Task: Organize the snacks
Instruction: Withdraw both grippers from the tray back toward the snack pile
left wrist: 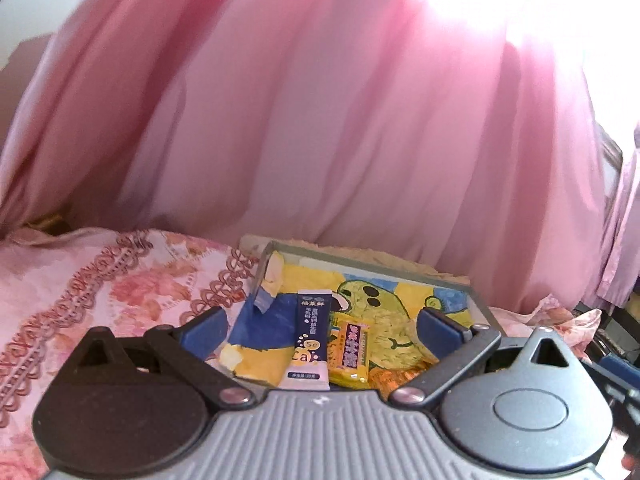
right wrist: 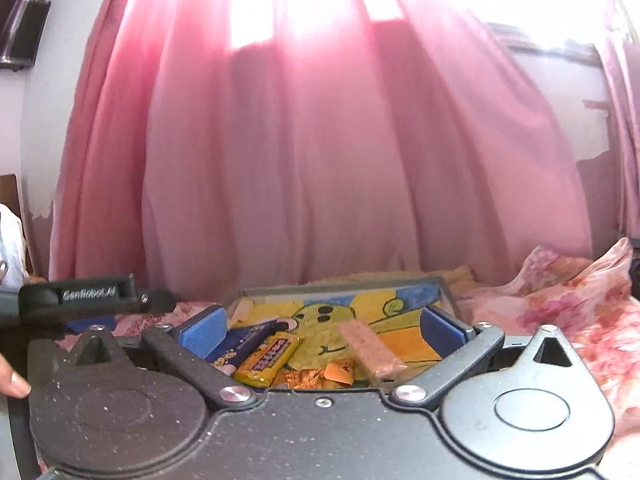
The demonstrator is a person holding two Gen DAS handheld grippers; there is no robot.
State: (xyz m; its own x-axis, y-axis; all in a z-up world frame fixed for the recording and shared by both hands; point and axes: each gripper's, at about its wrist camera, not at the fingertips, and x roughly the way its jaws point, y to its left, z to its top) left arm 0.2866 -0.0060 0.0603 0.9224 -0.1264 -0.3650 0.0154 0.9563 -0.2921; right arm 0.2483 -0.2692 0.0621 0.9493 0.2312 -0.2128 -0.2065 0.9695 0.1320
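Currently both the left claw (left wrist: pixel 320 326) and right claw (right wrist: pixel 322 326) hang spread and empty over the shallow cartoon-printed tray (left wrist: pixel 478 300); between their fingers lie a dark-blue sachet (left wrist: pixel 310 338) and yellow wrapped candy (left wrist: pixel 349 350), so one closing might pinch both.

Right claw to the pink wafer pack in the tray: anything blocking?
Nothing visible blocks it. The right claw is open and empty, and the pink wafer pack lies in the tray between its fingers. The yellow candy pack and orange wrappers lie to its left, off the line.
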